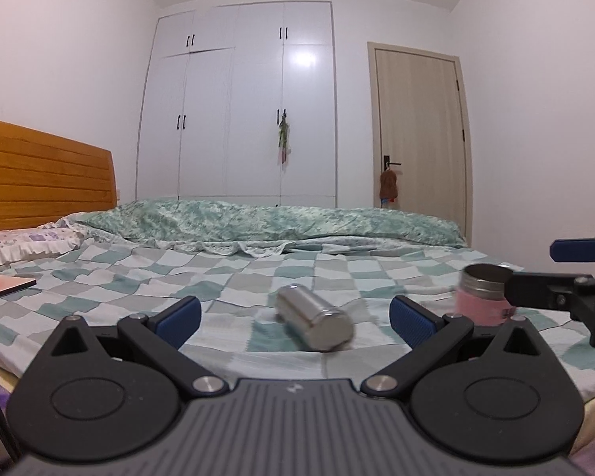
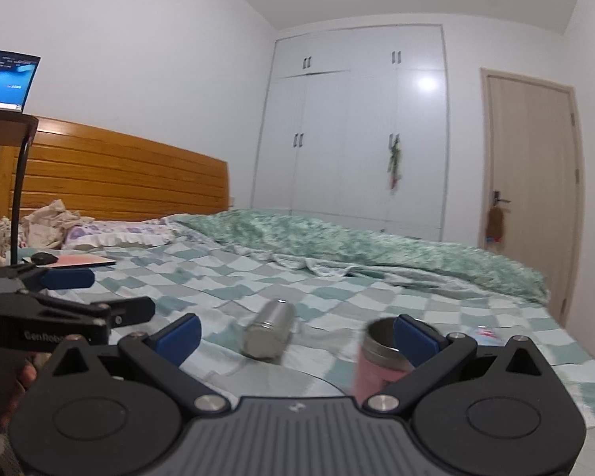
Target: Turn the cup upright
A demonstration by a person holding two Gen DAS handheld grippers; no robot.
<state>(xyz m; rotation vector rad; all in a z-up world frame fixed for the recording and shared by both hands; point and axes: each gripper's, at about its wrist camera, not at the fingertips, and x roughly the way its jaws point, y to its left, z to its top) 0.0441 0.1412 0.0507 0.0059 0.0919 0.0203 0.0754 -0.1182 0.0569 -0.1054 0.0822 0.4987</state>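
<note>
A steel cup (image 1: 315, 319) lies on its side on the checked bedsheet (image 1: 146, 273), base toward me, between and just beyond my open left gripper (image 1: 295, 317) fingers. It also shows in the right wrist view (image 2: 267, 331). A pink cup with a steel rim (image 1: 484, 295) stands upright to the right; it also shows in the right wrist view (image 2: 379, 357). My right gripper (image 2: 297, 337) is open, with its right finger (image 2: 414, 337) at that cup's rim; the cup sits against this finger, not between both.
A green quilt (image 1: 265, 222) lies across the far side of the bed. A wooden headboard (image 2: 119, 174), pillow (image 2: 119, 234), and pink notebook (image 2: 85, 260) with a mouse are at left. A laptop (image 2: 6, 79) sits on a stand. Wardrobe and door stand behind.
</note>
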